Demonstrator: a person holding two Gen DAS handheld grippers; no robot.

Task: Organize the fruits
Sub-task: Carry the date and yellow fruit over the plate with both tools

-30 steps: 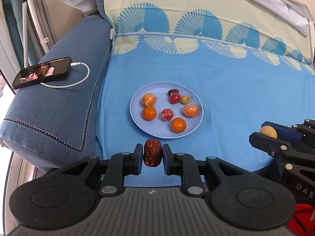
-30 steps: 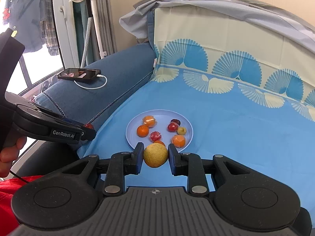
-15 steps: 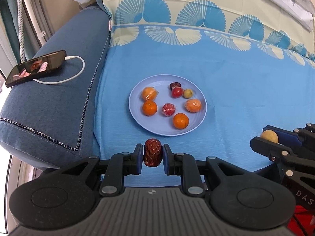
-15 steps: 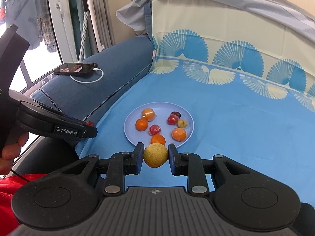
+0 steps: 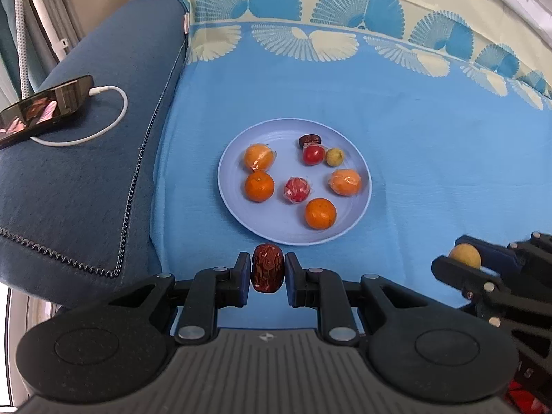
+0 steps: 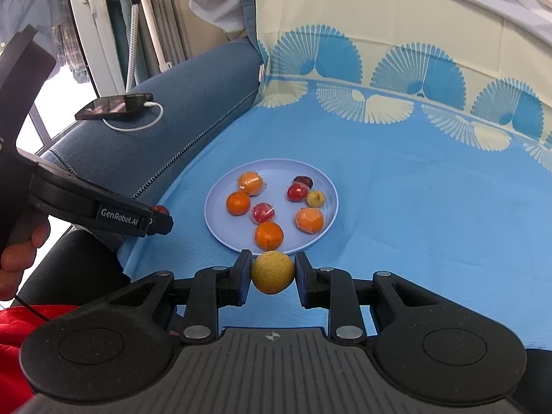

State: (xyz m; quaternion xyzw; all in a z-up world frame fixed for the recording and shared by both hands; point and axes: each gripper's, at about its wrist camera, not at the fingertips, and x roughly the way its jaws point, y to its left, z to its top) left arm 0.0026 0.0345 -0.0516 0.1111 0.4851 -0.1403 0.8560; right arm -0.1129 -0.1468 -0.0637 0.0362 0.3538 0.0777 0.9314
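Item: my left gripper (image 5: 267, 273), clamped on a wrinkled red date (image 5: 267, 272). Item: my right gripper (image 6: 272, 273), clamped on a yellow fruit (image 6: 272, 272). Both short of the plate (image 5: 362, 186). Right view alone shows my hand (image 6: 20, 255).

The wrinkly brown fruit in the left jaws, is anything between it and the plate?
No. In the left wrist view, only bare blue sheet shows between the brown fruit and the plate rim.

wrinkled matt date (image 5: 267, 268); smooth plastic plate (image 5: 358, 172); woven cloth sheet (image 5: 431, 138).
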